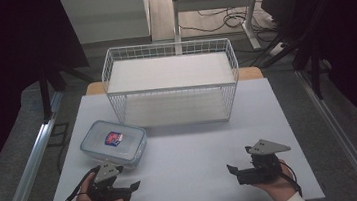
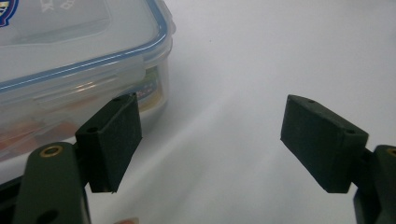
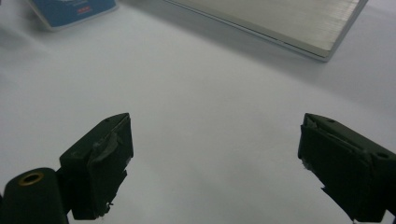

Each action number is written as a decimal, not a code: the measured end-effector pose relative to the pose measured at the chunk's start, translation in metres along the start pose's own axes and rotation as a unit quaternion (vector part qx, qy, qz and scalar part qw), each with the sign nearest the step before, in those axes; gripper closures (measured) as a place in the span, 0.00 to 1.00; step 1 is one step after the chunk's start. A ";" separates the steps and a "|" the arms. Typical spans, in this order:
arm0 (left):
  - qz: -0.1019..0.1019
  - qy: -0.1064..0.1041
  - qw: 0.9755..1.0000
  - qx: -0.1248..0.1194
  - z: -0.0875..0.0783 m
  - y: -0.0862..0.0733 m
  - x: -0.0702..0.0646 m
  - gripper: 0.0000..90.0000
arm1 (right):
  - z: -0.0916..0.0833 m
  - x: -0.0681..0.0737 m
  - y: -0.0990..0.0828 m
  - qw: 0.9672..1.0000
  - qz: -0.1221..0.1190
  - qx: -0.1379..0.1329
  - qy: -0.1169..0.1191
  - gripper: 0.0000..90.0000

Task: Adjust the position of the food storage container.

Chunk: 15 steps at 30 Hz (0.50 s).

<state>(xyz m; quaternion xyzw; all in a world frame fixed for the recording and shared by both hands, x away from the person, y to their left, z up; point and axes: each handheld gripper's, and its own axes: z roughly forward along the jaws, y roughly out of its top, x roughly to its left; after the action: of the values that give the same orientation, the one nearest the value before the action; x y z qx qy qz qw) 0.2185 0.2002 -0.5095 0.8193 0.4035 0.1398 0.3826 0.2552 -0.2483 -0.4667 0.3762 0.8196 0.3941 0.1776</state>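
A white tabletop [image 1: 191, 149] lay under a high camera, with a person's two hands entering from its near edge. The left gripper [image 1: 134, 187] rested near the front left corner, its fingers [image 2: 112, 140] spread apart with nothing between them. Just beyond it sat a clear plastic food container [image 1: 113, 142] with a blue-rimmed lid and a small label; in the left gripper view one finger stood just beside the container's side wall, whether touching or not could not be told. The container lay close to the tabletop's left edge. The right gripper [image 1: 231, 169] rested near the front right, well apart from the container, its fingers [image 3: 98, 163] also spread wide over bare surface. Between the two grippers the tabletop was open. A white wire shelf rack [image 1: 172, 83] spanned the far middle, standing just behind the container, and bare strips of tabletop lay to either side of it.
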 end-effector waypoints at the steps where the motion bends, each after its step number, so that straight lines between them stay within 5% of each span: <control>1: -0.002 -0.002 1.000 0.000 0.000 0.000 0.000 0.22 | 0.000 0.000 0.000 1.000 0.000 0.001 -0.002 0.12; 15: -0.013 0.006 1.000 0.003 0.004 0.002 0.001 0.22 | 0.005 -0.008 -0.002 1.000 0.002 0.007 0.015 0.16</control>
<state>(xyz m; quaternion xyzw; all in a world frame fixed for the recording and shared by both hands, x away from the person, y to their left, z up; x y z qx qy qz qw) 0.2229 0.1983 -0.5106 0.8144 0.4167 0.1389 0.3793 0.2623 -0.2528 -0.4712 0.3727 0.8241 0.3946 0.1619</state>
